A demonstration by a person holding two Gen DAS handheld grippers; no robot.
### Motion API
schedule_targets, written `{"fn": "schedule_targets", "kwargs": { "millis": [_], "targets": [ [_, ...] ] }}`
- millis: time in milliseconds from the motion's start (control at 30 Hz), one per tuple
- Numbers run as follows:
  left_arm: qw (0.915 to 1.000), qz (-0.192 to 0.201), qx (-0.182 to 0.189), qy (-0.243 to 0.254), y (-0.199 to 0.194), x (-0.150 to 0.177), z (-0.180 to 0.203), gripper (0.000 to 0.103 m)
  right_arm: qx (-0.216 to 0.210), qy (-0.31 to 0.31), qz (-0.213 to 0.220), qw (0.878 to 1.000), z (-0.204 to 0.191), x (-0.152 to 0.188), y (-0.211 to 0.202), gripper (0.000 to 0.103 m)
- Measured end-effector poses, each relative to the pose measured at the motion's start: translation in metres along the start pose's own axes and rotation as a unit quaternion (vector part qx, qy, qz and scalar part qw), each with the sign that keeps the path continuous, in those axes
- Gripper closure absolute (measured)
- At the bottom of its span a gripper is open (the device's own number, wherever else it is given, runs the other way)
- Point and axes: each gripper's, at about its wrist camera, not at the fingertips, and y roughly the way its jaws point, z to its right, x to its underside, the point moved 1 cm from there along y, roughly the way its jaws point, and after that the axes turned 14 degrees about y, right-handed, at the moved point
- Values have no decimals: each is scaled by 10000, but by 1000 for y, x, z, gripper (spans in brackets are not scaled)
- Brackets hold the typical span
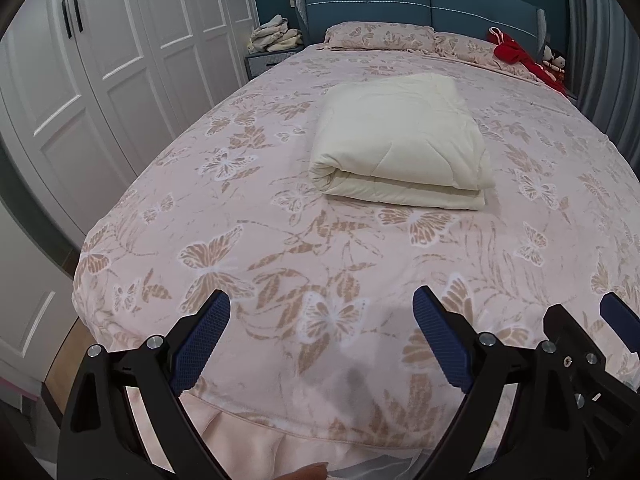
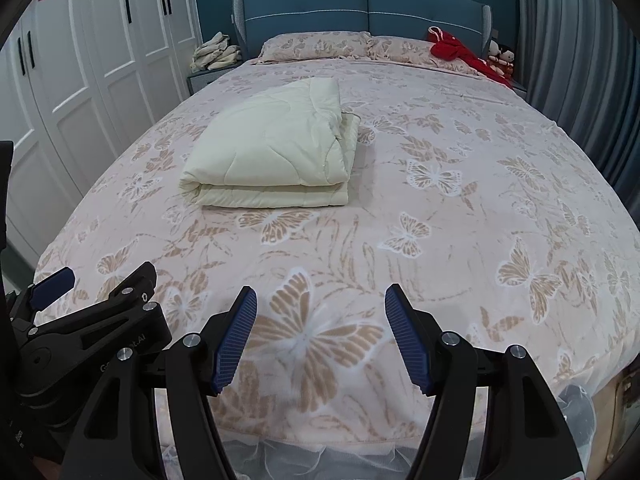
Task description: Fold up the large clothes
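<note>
Ahead, a cream quilt (image 1: 400,140) lies folded into a thick rectangle on a bed (image 1: 280,248) covered in pink butterfly print, near the middle and well short of the pillows (image 1: 380,36) at the head edge. Both grippers hover side by side over the foot edge, well apart from the quilt. The left gripper (image 1: 322,300) and the right gripper (image 2: 320,294) stand wide, holding nothing.

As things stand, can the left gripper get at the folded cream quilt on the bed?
Probably yes: the left gripper has open, empty jaws, and only bare butterfly bedspread lies before the quilt. It sits well up the bed.
</note>
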Motion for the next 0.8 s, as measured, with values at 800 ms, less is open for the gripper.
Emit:
{"fn": "schedule_targets", "kwargs": {
  "millis": [800],
  "targets": [
    [9998, 185, -78, -50, -10, 6, -5, 13, 56, 58, 185, 9998, 3, 1, -9, 21]
  ]
}}
